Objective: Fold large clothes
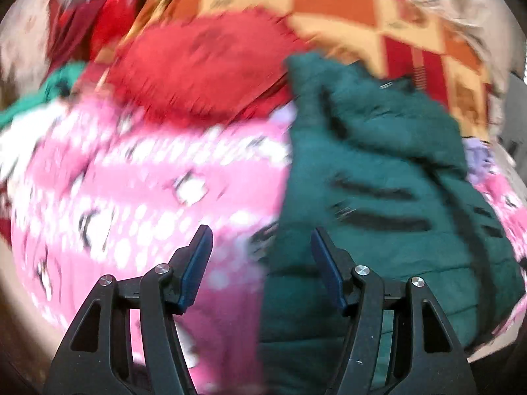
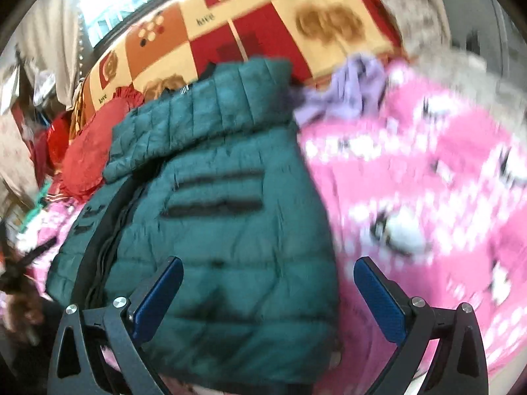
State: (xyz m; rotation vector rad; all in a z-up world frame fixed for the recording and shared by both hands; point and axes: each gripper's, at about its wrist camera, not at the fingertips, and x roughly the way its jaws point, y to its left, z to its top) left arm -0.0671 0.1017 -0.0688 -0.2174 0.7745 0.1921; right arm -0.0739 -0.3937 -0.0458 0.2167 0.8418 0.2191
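A dark green quilted puffer jacket (image 1: 378,177) lies on a pink patterned blanket (image 1: 131,177), its hood at the far end. In the right wrist view the jacket (image 2: 210,230) fills the centre and left, hood (image 2: 204,112) on top, with the pink blanket (image 2: 421,177) to its right. My left gripper (image 1: 262,233) is open and empty, hovering over the jacket's left edge where it meets the blanket. My right gripper (image 2: 268,265) is open and empty, above the jacket's lower right part. Both views are motion-blurred.
A red round cushion (image 1: 204,62) lies beyond the jacket, also in the right wrist view (image 2: 85,161). A lilac garment (image 2: 342,95) sits by the hood. An orange, red and cream patchwork bedcover (image 2: 257,29) lies behind. More red clothes (image 1: 85,26) are piled far left.
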